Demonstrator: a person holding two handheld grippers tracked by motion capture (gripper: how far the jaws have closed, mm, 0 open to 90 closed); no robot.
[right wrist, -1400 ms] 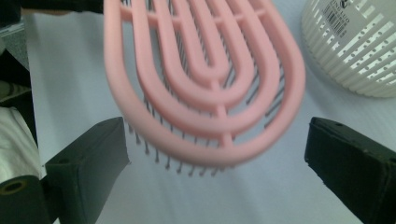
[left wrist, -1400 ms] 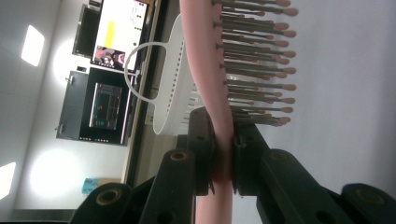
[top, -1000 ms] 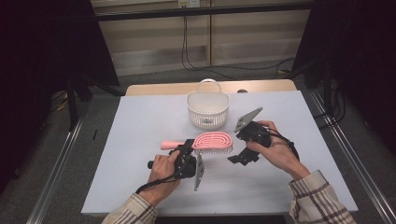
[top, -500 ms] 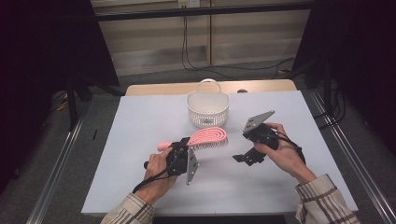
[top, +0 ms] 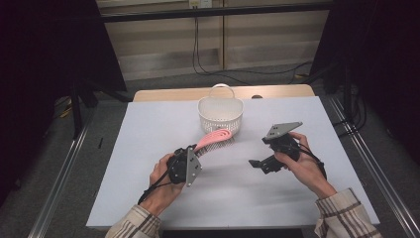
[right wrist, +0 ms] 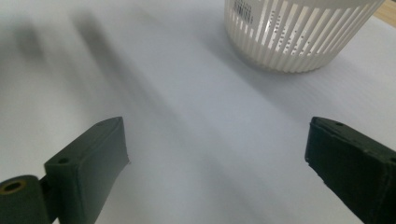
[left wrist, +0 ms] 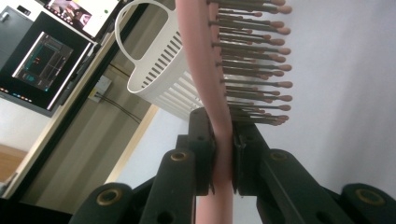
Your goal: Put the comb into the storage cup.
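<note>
Your left gripper (top: 190,159) holds the pink plastic hairbrush with brown ball-tipped bristles (top: 214,140): its jaws are clamped on the flat handle just below the bristle pad, as the left gripper view shows (left wrist: 223,144). Gripping there, close to the head, likely keeps the long brush (left wrist: 219,70) from swinging as you carry it. In the high view the brush is raised off the white-covered bench (top: 148,129) and slanted up and away from you, its head close beside the near wall of the white slotted plastic basket with a loop handle (top: 221,113). That slant suggests you are aiming the head over the rim, so the likely intent is to drop the brush into the basket.

Your right gripper (top: 270,159) hovers over the bench to the right of the brush, well apart from it, with its jaws spread wide and nothing between them (right wrist: 215,158). It appears to be standing clear rather than helping.

The basket (right wrist: 299,32) stands upright near the far edge of the bench. From above its interior looks empty, though the bottom is not fully visible; the brush is not yet inside it.
</note>
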